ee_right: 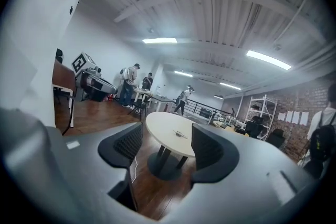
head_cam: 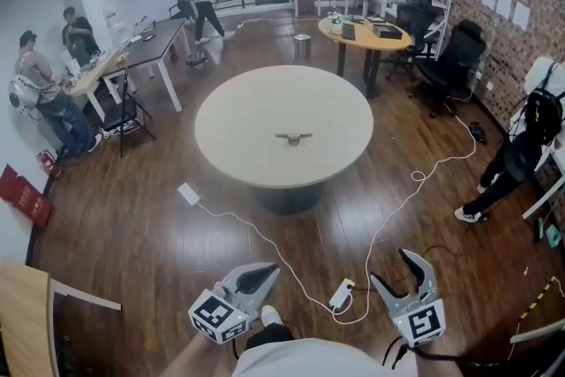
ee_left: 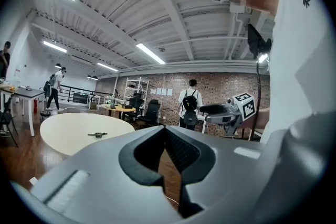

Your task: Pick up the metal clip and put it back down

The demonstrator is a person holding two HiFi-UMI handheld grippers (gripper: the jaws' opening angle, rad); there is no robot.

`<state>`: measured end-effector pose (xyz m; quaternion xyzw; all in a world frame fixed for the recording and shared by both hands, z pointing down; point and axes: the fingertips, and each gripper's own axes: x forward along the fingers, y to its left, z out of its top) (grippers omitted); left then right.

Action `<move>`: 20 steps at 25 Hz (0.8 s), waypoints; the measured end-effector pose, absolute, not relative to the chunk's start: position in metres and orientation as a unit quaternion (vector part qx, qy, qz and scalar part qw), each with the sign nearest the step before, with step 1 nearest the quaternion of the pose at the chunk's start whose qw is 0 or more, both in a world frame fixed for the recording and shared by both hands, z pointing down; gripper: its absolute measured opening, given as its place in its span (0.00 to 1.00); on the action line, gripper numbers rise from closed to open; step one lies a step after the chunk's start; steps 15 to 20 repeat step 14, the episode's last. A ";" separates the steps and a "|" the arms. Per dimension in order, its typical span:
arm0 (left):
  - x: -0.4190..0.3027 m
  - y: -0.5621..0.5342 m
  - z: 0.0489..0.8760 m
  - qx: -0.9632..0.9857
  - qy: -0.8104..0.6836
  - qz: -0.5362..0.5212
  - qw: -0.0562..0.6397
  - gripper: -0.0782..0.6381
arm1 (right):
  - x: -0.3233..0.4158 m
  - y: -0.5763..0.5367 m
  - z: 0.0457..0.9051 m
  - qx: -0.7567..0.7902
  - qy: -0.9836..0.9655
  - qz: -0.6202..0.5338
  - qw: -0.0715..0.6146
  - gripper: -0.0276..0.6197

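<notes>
The metal clip [head_cam: 293, 138] lies flat near the middle of the round beige table [head_cam: 238, 115], far ahead of both grippers. My left gripper [head_cam: 269, 274] is low at the bottom of the head view, jaws shut and empty. My right gripper [head_cam: 388, 266] is beside it, jaws open with nothing between them. In the left gripper view the shut gripper [ee_left: 165, 129] points right of the clip [ee_left: 97, 135], and the right gripper [ee_left: 206, 109] shows side-on. In the right gripper view the clip [ee_right: 180, 134] and table [ee_right: 163, 126] show through the gap of the open gripper [ee_right: 167, 147].
A white cable with a power strip [head_cam: 342, 294] and an adapter [head_cam: 189, 193] runs across the wooden floor between me and the table. Office chairs [head_cam: 450, 62], a second round table [head_cam: 364, 35] and desks [head_cam: 132, 57] stand behind. A person [head_cam: 521, 154] stands at the right.
</notes>
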<state>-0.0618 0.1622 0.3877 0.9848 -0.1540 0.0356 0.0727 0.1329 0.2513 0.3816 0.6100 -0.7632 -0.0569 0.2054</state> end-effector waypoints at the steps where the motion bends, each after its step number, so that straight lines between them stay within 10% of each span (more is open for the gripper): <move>1: -0.056 0.174 0.388 0.985 -0.153 0.034 0.073 0.11 | 0.135 0.263 0.385 0.609 -0.764 -0.054 0.206 0.50; 20: -0.022 0.291 0.388 0.982 -0.159 0.055 0.083 0.11 | 0.161 0.366 0.394 0.596 -0.780 -0.021 0.188 0.49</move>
